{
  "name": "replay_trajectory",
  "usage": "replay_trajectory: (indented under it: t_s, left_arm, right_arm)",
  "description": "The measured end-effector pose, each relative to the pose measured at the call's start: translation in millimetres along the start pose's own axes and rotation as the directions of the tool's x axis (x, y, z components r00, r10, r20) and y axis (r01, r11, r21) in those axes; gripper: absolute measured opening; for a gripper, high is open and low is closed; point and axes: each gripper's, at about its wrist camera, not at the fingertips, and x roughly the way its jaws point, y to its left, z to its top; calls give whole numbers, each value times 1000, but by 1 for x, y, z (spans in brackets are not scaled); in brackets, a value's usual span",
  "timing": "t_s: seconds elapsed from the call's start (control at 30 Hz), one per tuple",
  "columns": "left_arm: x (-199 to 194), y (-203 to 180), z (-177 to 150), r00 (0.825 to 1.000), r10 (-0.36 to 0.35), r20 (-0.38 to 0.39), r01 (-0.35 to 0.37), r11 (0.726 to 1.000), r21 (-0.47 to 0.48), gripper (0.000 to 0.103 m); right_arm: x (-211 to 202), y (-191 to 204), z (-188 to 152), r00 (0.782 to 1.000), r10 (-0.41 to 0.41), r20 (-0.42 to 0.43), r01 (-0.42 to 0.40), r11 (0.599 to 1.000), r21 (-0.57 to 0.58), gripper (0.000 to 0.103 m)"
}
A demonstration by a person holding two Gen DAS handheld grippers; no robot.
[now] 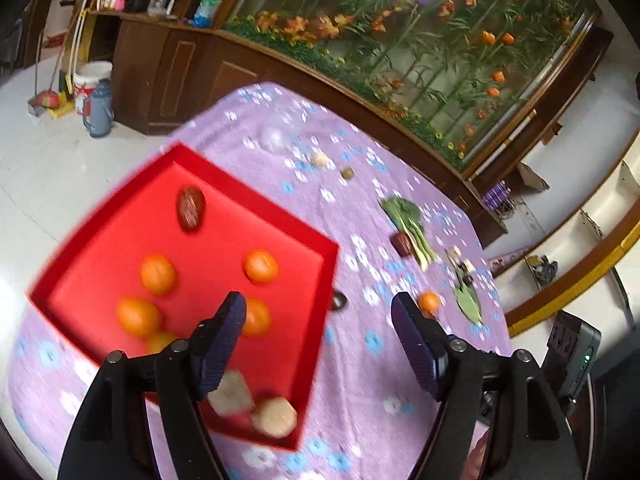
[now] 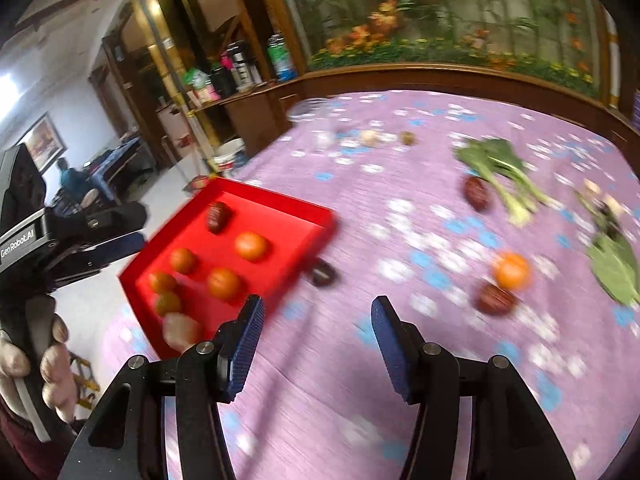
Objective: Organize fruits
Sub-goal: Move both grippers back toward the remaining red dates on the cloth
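while both views are smeared with blur, the layout still reads: a red tray [image 1: 120, 240] sits on a desk [image 1: 360, 360] covered in a purple flowered cloth, near the desk's left edge. inside the tray lie several oranges [image 1: 158, 274], a dark reddish-brown fruit [image 1: 191, 208] toward the far corner, and two pale beige pieces [image 1: 274, 416] at the near corner. the left gripper [image 1: 318, 306] hangs above the tray's near right side, its blue-padded jaws released and wide apart with nothing between them. the right gripper [image 2: 318, 310] hovers over bare cloth just right of the tray, its jaws likewise parted and gripping nothing. out on the cloth, well apart from the tray, a loose orange [image 2: 512, 272] rests just beside a dark red fruit [image 2: 496, 300]. another dark red fruit [image 2: 478, 192] lies touching the stalk of a leafy green vegetable [image 2: 500, 168]. a small dark item [image 2: 322, 274] sits just outside the tray's right wall; what it is cannot be told. a green leaf [image 2: 614, 268] lies near the desk's right edge, and two small pale and olive-coloured bits [image 2: 407, 138] sit far back. in the right wrist view, a hand [image 2: 28, 360] clasps the handle of the left gripper at the left edge.
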Motion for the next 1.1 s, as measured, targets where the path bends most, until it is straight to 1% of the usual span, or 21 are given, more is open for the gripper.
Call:
replay_trajectory:
  t_s: [0.1,0.2,0.27,0.4,0.5,0.73,0.83,0.9,1.0,1.1]
  left_arm:
    - [4,-10,-16,1000,-6,-22,6,1000,-4,74]
    - [2,-19,-25,1000,-16,-26,16,1000,1,74]
    - [-1,-27,-28,1000,-20,-21,20,1000,12,74]
    - [-2,-35,-29,1000,-18,-16,18,999,27,74]
    - [9,-37,-29,999,-14,-37,16,999,39,74]
    - [42,-32,-28,996,-6,-90,10,999,43,74]
    - [55,-35,-26,994,-8,-110,15,998,59,74]
    - [63,-38,-24,992,-8,-123,17,997,70,74]
    - [80,-49,-14,990,-7,-143,20,996,89,74]
    - [97,-65,0,989,-18,-145,35,993,112,74]
  right_arm:
    - [-21,-29,-19,999,-46,4,46,998,47,61]
    - [-45,-58,-33,996,-86,17,83,991,102,61]
    - [-58,-69,-39,995,-99,30,94,988,122,61]
    - [-70,-77,-43,993,-108,46,101,987,125,67]
    - [-63,-80,-43,994,-103,40,97,987,129,67]
    - [-15,-82,-37,998,-57,-20,59,989,133,67]
    - [-3,-88,-30,996,-82,-24,85,988,132,67]
    - [3,-97,-25,994,-106,-20,108,982,154,67]
    - [13,-109,-14,991,-133,-12,132,974,184,67]
    - [28,-113,-5,986,-168,-16,169,972,166,67]
